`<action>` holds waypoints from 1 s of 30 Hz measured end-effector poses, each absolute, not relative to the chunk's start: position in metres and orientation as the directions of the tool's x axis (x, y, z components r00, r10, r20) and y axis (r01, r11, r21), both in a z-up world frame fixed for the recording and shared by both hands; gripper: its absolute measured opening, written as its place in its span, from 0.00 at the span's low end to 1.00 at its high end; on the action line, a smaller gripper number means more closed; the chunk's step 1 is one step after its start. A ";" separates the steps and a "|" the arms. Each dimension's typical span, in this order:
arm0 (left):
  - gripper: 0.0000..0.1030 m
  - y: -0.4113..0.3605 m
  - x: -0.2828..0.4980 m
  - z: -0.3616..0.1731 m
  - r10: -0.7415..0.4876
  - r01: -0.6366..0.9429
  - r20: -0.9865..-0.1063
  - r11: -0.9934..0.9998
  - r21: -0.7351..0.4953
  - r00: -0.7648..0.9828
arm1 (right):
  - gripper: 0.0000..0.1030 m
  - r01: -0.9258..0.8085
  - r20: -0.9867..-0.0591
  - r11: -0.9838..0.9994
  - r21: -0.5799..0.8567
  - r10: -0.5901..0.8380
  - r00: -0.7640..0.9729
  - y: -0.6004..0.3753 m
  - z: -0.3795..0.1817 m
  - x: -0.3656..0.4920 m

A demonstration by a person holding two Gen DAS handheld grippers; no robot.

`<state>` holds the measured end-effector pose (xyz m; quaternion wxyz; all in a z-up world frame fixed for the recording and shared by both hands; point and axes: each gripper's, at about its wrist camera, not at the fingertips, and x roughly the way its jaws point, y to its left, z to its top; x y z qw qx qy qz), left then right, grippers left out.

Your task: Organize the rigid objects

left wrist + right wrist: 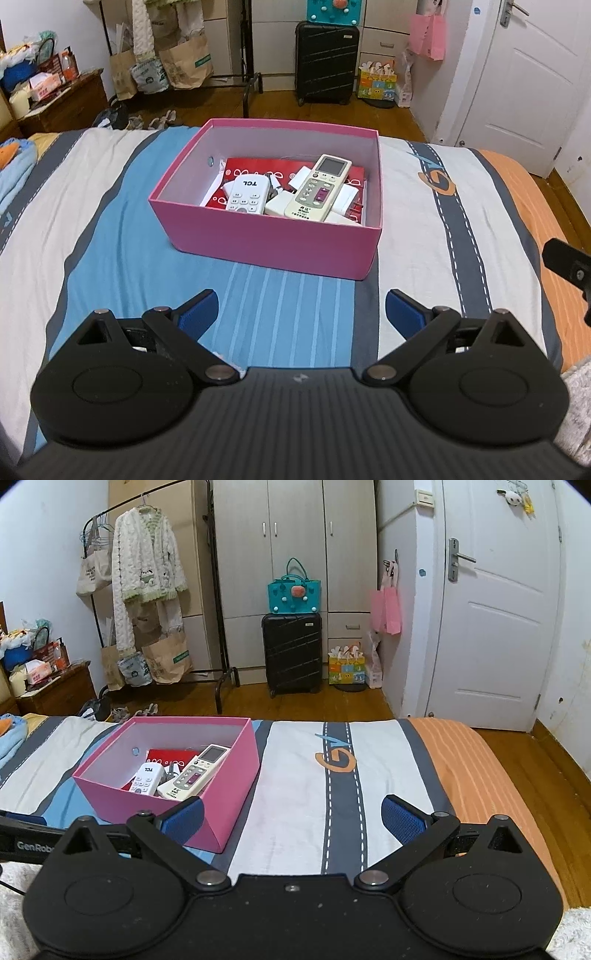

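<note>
Remotes, a short white one (246,194) and a long cream one (320,188), lie inside the pink cardboard box (273,243) mid-bed on the striped bedspread (92,206), apparently gathered there for tidiness, while left tongs (302,314) and right tongs (292,819) both hang apart, empty.

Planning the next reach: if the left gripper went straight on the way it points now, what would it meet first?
Probably the striped blue bedsheet, just short of the pink cardboard box directly ahead. The left gripper is open and empty. Depth is hard to judge through the fisheye, so it might reach the box's near wall instead.
</note>
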<state>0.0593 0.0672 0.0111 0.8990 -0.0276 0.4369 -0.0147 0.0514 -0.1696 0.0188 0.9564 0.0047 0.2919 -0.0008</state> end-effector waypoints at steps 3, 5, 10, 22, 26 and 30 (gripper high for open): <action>0.95 0.068 0.061 0.008 -0.041 -0.014 -0.797 0.998 -0.062 0.603 | 1.00 0.016 -0.558 1.000 -0.005 -0.016 0.830 -0.167 0.019 0.051; 0.95 0.068 0.062 0.008 -0.033 -0.018 -0.800 0.998 -0.054 0.600 | 1.00 0.018 -0.561 1.000 -0.014 -0.023 0.827 -0.166 0.018 0.051; 0.95 0.072 0.062 0.009 -0.010 -0.037 -0.798 0.998 -0.041 0.603 | 1.00 0.016 -0.589 1.000 -0.020 -0.025 0.808 -0.166 0.018 0.054; 0.95 0.071 0.067 0.002 0.032 -0.034 -0.809 0.999 0.015 0.586 | 1.00 0.052 -0.612 0.998 -0.030 -0.060 0.788 -0.158 0.010 0.064; 0.95 0.072 0.068 0.000 0.025 -0.033 -0.812 0.999 0.006 0.583 | 1.00 0.062 -0.614 0.997 -0.036 -0.072 0.786 -0.158 0.008 0.065; 0.95 0.071 0.068 0.000 0.019 -0.036 -0.813 0.999 -0.002 0.582 | 1.00 0.067 -0.611 0.996 -0.053 -0.085 0.787 -0.158 0.007 0.066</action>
